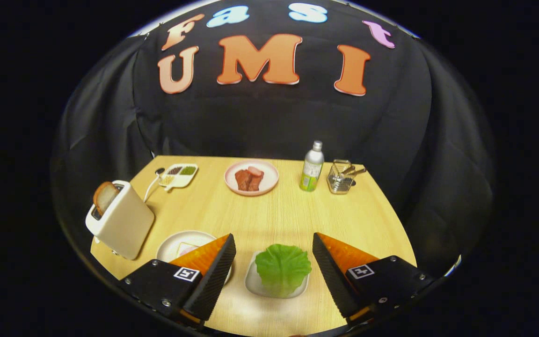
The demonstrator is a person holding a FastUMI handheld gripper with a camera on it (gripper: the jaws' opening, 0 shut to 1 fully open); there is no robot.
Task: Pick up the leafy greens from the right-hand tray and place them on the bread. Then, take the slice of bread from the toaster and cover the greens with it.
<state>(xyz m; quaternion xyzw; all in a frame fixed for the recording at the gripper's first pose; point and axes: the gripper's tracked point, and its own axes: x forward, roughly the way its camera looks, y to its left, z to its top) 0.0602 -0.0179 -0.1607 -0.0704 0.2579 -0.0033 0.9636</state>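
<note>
The gripper (274, 248) hovers with its 2 fingers wide apart, empty, straddling the ruffled green lettuce leaf (282, 268) on its small white tray (252, 282), apparently lined up for a grasp. Left of that tray sits the round white plate (176, 243); farther left, the cream toaster (122, 220) holds 1 browned bread slice (105, 196).

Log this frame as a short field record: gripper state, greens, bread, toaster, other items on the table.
gripper: open, jaws spread either side of the greens, holding nothing
leafy greens: on small white tray, between the jaws
toaster: bread slice standing in its slot
white plate: beside toaster, partly behind one finger
far side: pink plate of meat, bottle, wire basket, compartment dish
</note>
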